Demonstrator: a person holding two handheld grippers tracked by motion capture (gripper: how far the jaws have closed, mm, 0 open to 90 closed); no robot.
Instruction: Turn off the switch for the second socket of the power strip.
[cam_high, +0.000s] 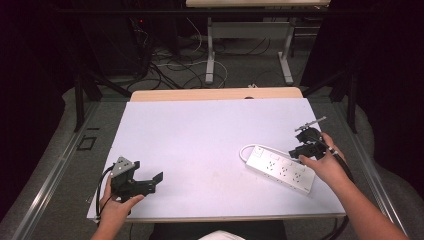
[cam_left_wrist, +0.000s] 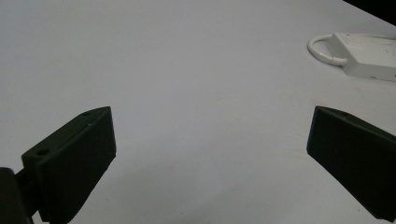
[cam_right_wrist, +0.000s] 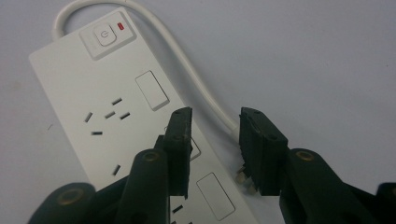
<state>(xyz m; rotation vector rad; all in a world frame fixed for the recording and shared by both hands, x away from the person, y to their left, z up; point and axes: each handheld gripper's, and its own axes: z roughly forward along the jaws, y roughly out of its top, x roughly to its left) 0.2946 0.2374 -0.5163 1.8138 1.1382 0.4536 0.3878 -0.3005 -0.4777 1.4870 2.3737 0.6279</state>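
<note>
The white power strip (cam_high: 280, 169) is lying flat on the right side of the bench (cam_high: 200, 145), angled so its switch end points up-left and its far end is reaching toward the bench's right front edge. Its white cord (cam_right_wrist: 187, 60) is looping out of the switch end and running back along the strip's long side, just beside the casing. In the right gripper view a small red light is showing beside the power button (cam_right_wrist: 103, 35).

The right gripper (cam_right_wrist: 215, 140) is hanging over the strip's cord-side edge, jaws partly open: one jaw is sitting over the strip's face, the other over the bench beyond the cord, with the cord's end and what looks like a plug (cam_right_wrist: 245, 175), poorly seen, lying in the gap between them. The pads are not pressing on anything that can be made out.

The left gripper (cam_high: 142, 182) is resting near the bench's front left corner, well apart from the strip, its jaws standing wide open with bare bench between them. A broad stretch of open white surface is lying between the two grippers and up to the far edge.
</note>
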